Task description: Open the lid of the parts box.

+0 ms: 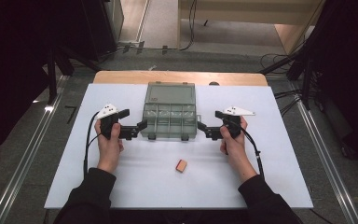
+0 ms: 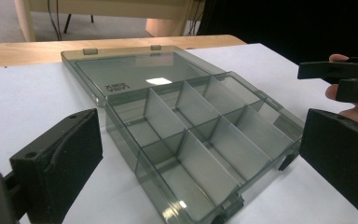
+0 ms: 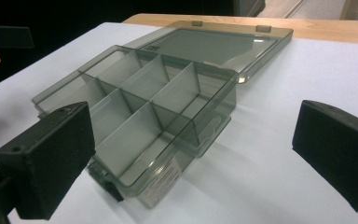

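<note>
Smoky clear compartment box (image 1: 169, 120) sits mid-table, lid (image 1: 170, 92) flipped flat open toward 12 o'clock, hinges at the far rim. Tray part nearer the person, split by dividers into two rows of cells, all bare as far as the gripper views show. Two dark latches hang off its 6 o'clock edge.

Room: white table top (image 1: 270, 154) runs wide at 3 and 9 o'clock of the box, plus a broad free strip at 6 o'clock. Wood edge (image 1: 121, 77) shows past the lid at 12, so less room there. Small tan block (image 1: 181, 165) lies alone at approx 5 o'clock of the box, well apart from it, between the two forearms.

Left gripper (image 1: 139, 127) at 9 o'clock of the tray, tips just beside the tray's left wall; can't tell if touching. Its jaws are spread wide, nothing clamped; in left gripper view the tray's near corner (image 2: 168, 186) lies between the pads but apart from both.

Right gripper (image 1: 203, 126) at 3 o'clock, tips just beside the right wall. Jaws likewise released; in right gripper view the box (image 3: 144, 116) sits nearer the left pad, w/ bare table by the other.
</note>
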`<state>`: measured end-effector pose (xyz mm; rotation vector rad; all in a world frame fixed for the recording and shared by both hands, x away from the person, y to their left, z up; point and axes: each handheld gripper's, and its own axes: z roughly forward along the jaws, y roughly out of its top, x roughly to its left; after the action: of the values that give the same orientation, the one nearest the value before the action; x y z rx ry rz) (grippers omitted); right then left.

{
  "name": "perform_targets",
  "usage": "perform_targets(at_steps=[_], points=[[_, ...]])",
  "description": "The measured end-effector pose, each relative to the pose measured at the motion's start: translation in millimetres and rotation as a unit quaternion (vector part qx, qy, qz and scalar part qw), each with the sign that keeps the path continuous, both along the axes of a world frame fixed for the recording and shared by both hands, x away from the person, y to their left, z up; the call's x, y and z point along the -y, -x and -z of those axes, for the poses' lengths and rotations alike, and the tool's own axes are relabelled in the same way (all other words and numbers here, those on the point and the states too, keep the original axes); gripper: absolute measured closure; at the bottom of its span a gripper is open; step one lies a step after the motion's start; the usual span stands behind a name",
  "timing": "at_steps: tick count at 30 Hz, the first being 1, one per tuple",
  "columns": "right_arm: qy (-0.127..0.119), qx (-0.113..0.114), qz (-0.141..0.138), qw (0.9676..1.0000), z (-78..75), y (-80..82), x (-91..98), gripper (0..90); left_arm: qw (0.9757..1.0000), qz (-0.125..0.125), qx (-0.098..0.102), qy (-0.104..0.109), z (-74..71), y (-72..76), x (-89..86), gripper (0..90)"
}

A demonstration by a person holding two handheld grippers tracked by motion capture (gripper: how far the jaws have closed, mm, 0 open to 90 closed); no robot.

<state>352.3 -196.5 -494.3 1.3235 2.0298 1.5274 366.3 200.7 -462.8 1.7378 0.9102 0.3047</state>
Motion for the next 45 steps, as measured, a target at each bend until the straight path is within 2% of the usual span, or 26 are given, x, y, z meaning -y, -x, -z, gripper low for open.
perform_targets(at_steps=[5,7,10,15,17,21,23,25,28,37,45], points=[[-0.005,0.002,-0.004,1.0000,1.7,10.6,1.9,0.0,0.9999,0.003,0.009,-0.007,0.2,13.9,-5.1,0.0],[0.000,0.001,-0.007,1.0000,1.7,14.8,1.1,0.0,0.9997,0.001,0.013,-0.019,0.6,20.1,-7.6,0.0],[0.007,0.006,-0.015,0.9998,1.1,22.0,0.0,0.0,0.9997,-0.002,0.015,-0.019,2.7,28.3,-14.0,0.0],[0.015,0.011,-0.025,0.9995,3.0,32.8,0.1,0.0,0.9998,-0.008,0.011,-0.016,8.8,40.4,-24.3,0.0],[0.011,0.006,-0.027,0.9996,4.1,36.7,1.1,0.0,0.9998,-0.012,0.011,-0.014,10.3,45.3,-28.8,0.0],[0.009,0.008,-0.029,0.9995,4.5,45.1,2.6,0.0,0.9996,-0.018,0.018,-0.009,10.7,56.2,-37.5,0.0],[0.021,0.010,-0.032,0.9992,3.2,49.1,2.0,0.0,0.9994,-0.022,0.021,-0.015,10.9,61.7,-41.5,0.0],[0.018,0.011,-0.037,0.9991,2.1,54.0,2.1,0.0,0.9995,-0.022,0.021,-0.010,11.2,66.1,-45.3,0.0],[0.024,0.013,-0.042,0.9987,2.1,60.8,0.3,0.0,0.9993,-0.024,0.026,-0.014,11.4,73.6,-50.4,0.0],[0.023,0.014,-0.043,0.9987,2.2,72.1,2.0,0.0,0.9990,-0.030,0.030,-0.009,14.0,93.0,-67.1,0.0],[0.025,0.018,-0.054,0.9981,-1.7,75.8,2.6,0.0,0.9984,-0.047,0.032,0.001,17.1,101.6,-81.0,0.0]])
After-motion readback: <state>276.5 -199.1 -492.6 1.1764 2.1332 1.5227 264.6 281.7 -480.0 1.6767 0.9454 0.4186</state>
